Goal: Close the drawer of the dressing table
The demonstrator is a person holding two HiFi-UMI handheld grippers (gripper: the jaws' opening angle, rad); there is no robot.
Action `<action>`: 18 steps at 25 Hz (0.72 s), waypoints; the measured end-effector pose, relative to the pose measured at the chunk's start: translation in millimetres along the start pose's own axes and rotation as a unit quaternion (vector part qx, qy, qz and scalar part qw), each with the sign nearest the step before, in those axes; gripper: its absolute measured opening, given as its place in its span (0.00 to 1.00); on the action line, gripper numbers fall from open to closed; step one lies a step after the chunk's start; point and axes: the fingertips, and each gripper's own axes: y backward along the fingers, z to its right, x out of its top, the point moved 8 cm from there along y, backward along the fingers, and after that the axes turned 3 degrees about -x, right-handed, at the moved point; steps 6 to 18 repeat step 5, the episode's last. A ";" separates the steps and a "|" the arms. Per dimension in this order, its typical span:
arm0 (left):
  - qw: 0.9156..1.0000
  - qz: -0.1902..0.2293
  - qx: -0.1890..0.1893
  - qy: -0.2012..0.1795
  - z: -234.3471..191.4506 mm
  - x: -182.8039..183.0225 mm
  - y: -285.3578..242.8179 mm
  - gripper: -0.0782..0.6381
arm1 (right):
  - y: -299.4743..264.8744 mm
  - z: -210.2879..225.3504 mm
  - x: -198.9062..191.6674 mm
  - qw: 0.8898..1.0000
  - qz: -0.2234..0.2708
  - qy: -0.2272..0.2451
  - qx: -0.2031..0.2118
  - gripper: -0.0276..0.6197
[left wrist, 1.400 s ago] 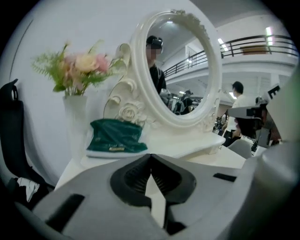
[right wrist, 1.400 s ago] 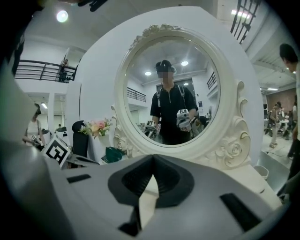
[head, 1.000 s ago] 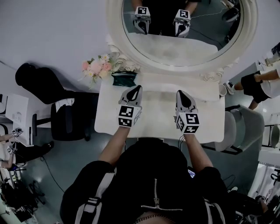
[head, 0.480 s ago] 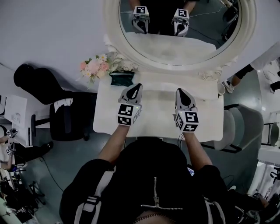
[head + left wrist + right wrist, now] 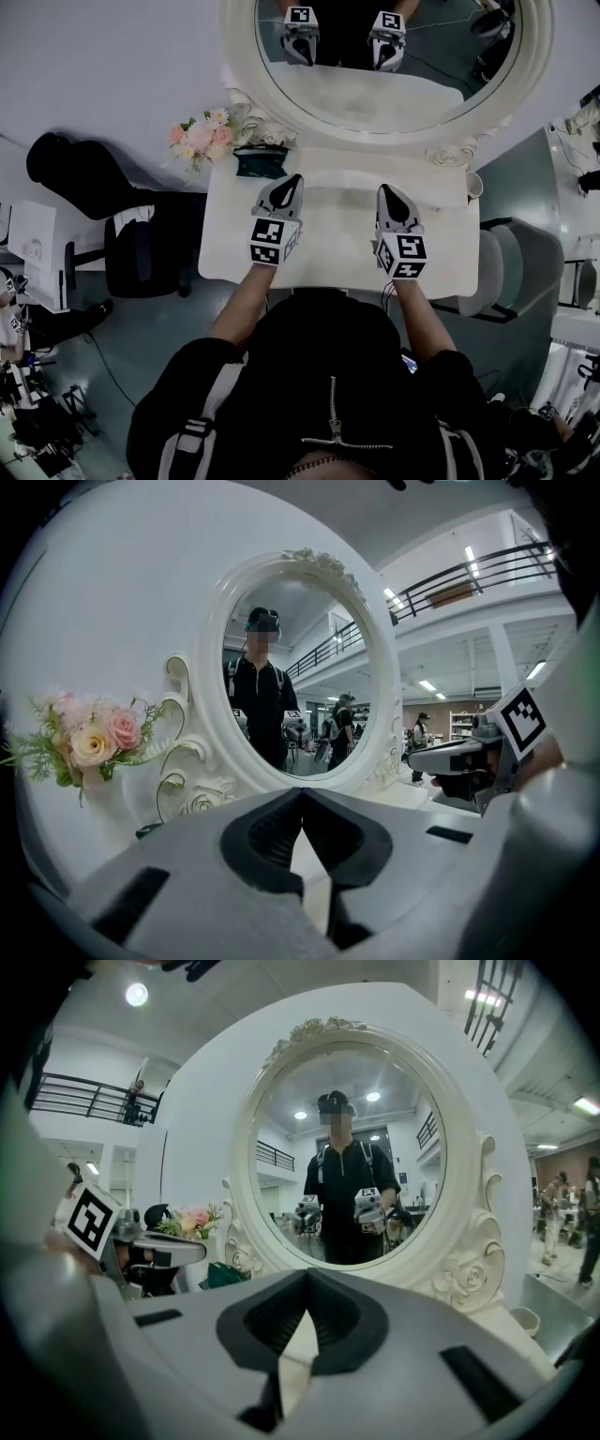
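Jaws of the left gripper (image 5: pixel 297 179) and right gripper (image 5: pixel 384 189) are pressed together, holding nothing. Both hover side by side above the dressing table (image 5: pixel 337 239) top, tips toward its oval mirror (image 5: pixel 375 89). Flowers (image 5: pixel 201 137) stand at the table's rear left corner. Its drawer is not visible.

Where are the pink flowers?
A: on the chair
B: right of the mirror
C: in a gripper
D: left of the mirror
D: the flowers stand at the table's back corner, just left of the mirror.
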 end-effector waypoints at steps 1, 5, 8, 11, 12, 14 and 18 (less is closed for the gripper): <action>1.000 0.000 0.001 0.000 -0.2 0.0 0.8 0.12 | 0.2 -0.5 0.0 1.000 0.000 0.000 0.000 0.04; 1.000 0.002 0.001 0.003 -1.8 0.9 2.7 0.12 | 0.3 -2.4 1.3 1.000 -0.001 0.002 0.001 0.04; 1.000 0.002 0.001 0.003 -1.8 0.9 2.7 0.12 | 0.3 -2.4 1.3 1.000 -0.001 0.002 0.001 0.04; 1.000 0.002 0.001 0.003 -1.8 0.9 2.7 0.12 | 0.3 -2.4 1.3 1.000 -0.001 0.002 0.001 0.04; 1.000 0.002 0.001 0.003 -1.8 0.9 2.7 0.12 | 0.3 -2.4 1.3 1.000 -0.001 0.002 0.001 0.04; 1.000 0.002 0.001 0.003 -1.8 0.9 2.7 0.12 | 0.3 -2.4 1.3 1.000 -0.001 0.002 0.001 0.04; 1.000 0.002 0.001 0.003 -1.8 0.9 2.7 0.12 | 0.3 -2.4 1.3 1.000 -0.001 0.002 0.001 0.04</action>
